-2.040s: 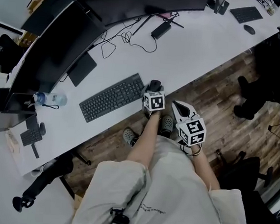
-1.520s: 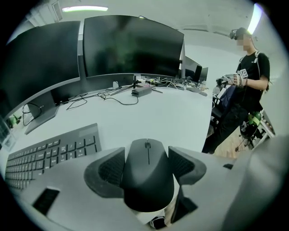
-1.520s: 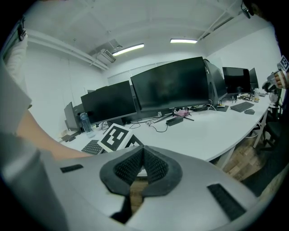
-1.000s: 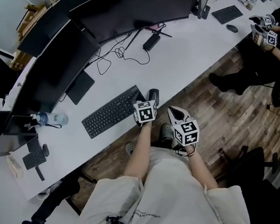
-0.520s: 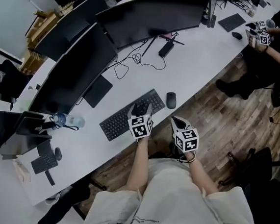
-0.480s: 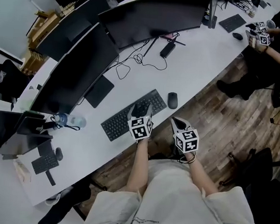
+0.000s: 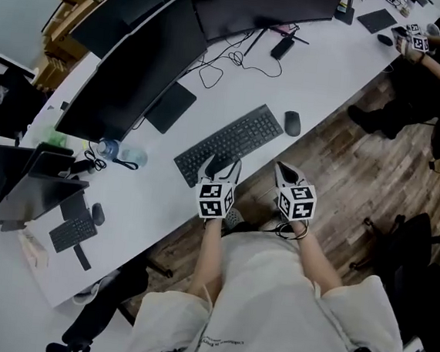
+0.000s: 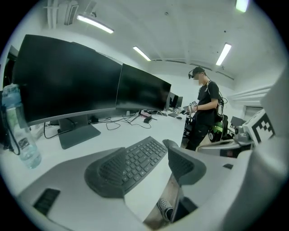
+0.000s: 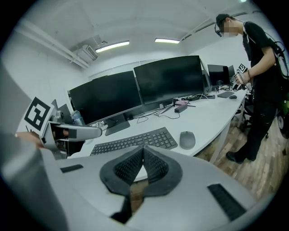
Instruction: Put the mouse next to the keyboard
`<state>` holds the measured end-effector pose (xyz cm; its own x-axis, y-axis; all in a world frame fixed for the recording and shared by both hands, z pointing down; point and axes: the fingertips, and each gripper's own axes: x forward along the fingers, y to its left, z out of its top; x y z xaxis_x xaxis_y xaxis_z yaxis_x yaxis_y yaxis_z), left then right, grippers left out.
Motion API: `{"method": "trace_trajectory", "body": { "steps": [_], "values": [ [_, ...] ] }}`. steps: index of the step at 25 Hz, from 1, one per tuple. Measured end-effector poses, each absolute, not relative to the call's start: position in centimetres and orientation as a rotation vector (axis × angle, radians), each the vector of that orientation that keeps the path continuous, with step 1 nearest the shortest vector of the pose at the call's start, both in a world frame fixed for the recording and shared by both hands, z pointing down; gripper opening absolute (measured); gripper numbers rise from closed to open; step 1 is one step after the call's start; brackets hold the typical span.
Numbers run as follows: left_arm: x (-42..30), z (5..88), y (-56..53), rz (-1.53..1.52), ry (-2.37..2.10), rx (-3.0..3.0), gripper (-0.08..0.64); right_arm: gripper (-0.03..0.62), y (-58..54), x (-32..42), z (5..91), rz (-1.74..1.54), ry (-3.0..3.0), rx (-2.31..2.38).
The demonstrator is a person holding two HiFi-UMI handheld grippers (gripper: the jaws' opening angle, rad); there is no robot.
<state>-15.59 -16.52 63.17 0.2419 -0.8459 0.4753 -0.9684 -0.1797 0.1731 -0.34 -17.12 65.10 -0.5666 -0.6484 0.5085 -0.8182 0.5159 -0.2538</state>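
The white desk [image 7: 332,58] carries the keyboard [image 7: 231,144]. At the keyboard's near edge we hold our left gripper [image 7: 221,167] with its jaws spread and empty. Our right gripper [image 7: 282,171], off the keyboard's near right corner, is pressed together on nothing. The mouse [image 7: 292,123] rests just beside the keyboard's right end.

Bright, even indoor light with no hard shadows. The source is the ceiling tube lights [image 8: 95,24], which glare at upper left and upper right of the left gripper view and at top centre of the right gripper view. The white desk [image 7: 323,65] looks slightly washed out in the head view, and the monitor screens [image 8: 63,81] stay black. Both gripper views show strong fisheye bending, black corners and a soft near foreground. The head view is sharp, with its edges curved.
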Motion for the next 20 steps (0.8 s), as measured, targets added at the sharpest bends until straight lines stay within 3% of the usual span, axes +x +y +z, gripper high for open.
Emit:
{"method": "trace_trajectory", "body": {
  "steps": [20],
  "values": [
    [-21.8,63.6,-8.5,0.338,-1.588,2.147,0.288,0.008,-11.4,-6.9,64.1,0.578,-2.389,1.337]
  ]
}}
